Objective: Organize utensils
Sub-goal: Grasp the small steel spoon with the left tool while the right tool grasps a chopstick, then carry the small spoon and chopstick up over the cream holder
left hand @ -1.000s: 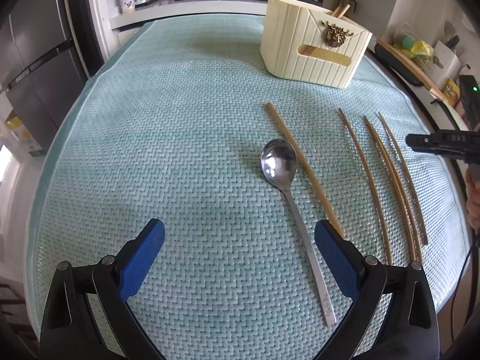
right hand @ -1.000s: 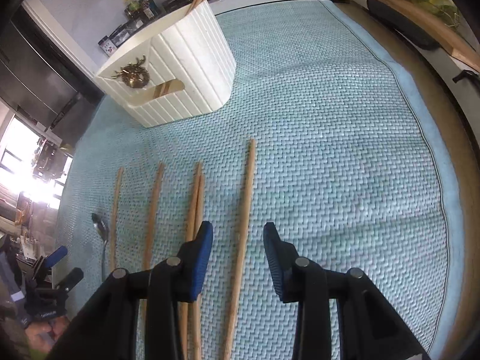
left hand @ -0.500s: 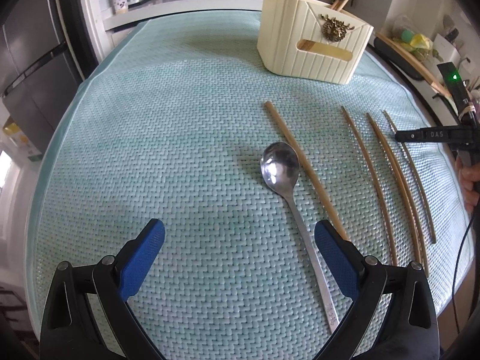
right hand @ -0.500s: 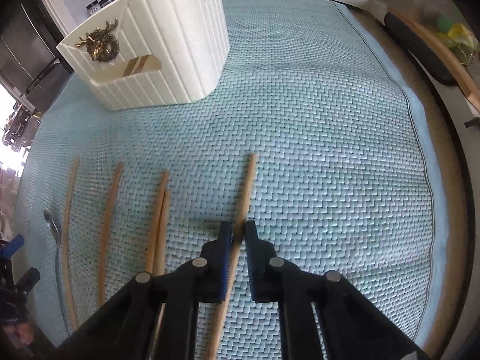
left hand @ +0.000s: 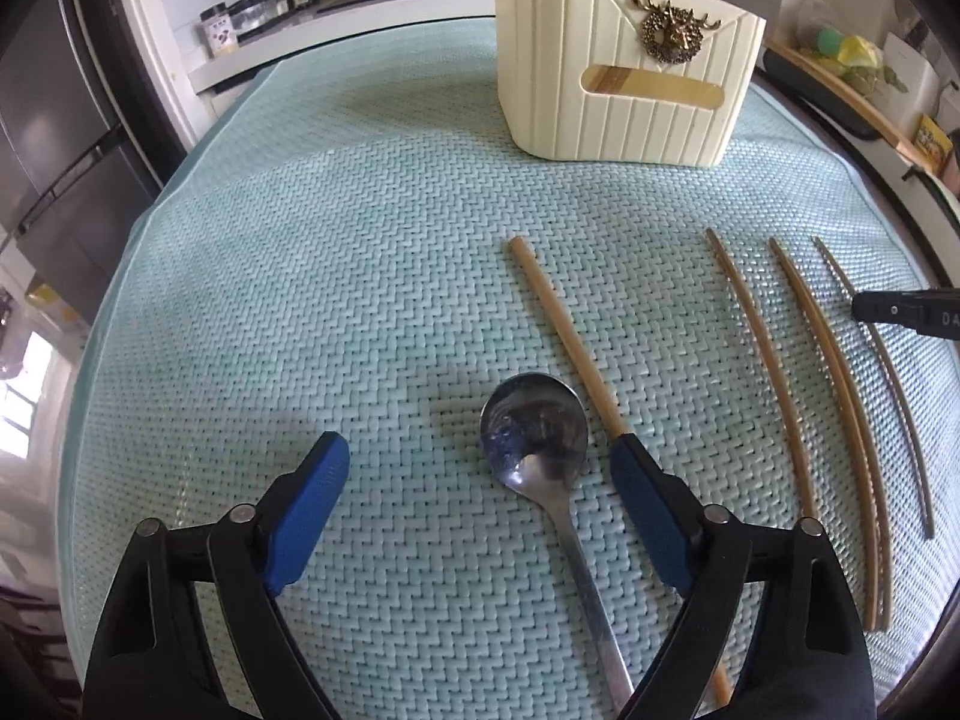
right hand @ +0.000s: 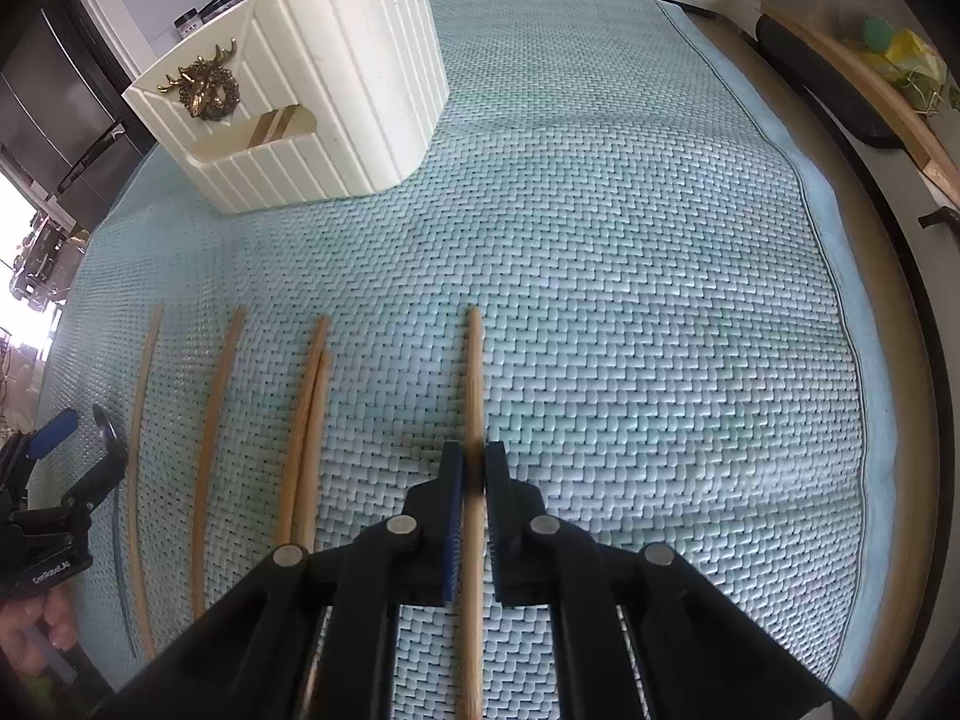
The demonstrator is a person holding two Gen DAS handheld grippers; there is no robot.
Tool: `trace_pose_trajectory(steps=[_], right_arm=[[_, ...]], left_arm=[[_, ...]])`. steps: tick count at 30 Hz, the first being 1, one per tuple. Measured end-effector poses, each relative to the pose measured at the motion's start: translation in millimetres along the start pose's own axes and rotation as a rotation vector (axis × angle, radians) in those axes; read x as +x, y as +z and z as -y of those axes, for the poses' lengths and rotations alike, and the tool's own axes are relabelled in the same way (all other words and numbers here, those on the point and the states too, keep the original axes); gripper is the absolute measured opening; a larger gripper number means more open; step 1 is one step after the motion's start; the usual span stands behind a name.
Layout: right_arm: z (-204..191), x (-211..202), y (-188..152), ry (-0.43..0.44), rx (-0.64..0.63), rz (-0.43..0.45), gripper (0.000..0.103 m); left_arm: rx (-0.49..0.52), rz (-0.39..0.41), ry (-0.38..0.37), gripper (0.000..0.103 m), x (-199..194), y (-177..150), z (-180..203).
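Note:
A steel spoon lies on the teal mat between the wide-open fingers of my left gripper, bowl just ahead of the fingertips. A wooden chopstick lies right of the spoon, touching the right finger. Several more chopsticks lie further right. My right gripper is shut on the rightmost chopstick, which lies along the mat. The cream utensil holder stands at the back; it also shows in the right wrist view.
The teal woven mat covers the table. A wooden board and dark tray sit beyond its right edge. Jars and a stove stand on the counter behind. A fridge stands at left.
My right gripper closed onto the rightmost chopstick. My left gripper moved forward, so the spoon's bowl now lies between its open fingers.

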State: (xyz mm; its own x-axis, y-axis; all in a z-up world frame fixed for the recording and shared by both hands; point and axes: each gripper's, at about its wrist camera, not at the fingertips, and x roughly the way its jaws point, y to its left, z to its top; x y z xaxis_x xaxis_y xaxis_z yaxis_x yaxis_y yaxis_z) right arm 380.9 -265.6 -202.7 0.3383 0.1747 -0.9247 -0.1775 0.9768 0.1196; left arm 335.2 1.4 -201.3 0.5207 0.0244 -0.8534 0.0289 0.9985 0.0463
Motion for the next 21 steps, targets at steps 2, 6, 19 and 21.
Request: trace_pose_trajectory(steps=[2, 6, 19, 21], right_arm=[[8, -3, -1, 0.018, 0.013, -0.01, 0.005], [30, -6, 3, 0.074, 0.066, -0.048, 0.006], [20, 3, 53, 0.008, 0.051, -0.148, 0.009], [11, 3, 57, -0.013, 0.036, -0.144, 0.009]], left_arm=[[-0.005, -0.016, -0.018, 0.077, 5, 1, 1], [0.007, 0.012, -0.052, 0.043, 3, 2, 4], [0.014, 0.007, -0.11, 0.036, 2, 11, -3], [0.013, 0.012, -0.122, 0.036, -2, 12, -8]])
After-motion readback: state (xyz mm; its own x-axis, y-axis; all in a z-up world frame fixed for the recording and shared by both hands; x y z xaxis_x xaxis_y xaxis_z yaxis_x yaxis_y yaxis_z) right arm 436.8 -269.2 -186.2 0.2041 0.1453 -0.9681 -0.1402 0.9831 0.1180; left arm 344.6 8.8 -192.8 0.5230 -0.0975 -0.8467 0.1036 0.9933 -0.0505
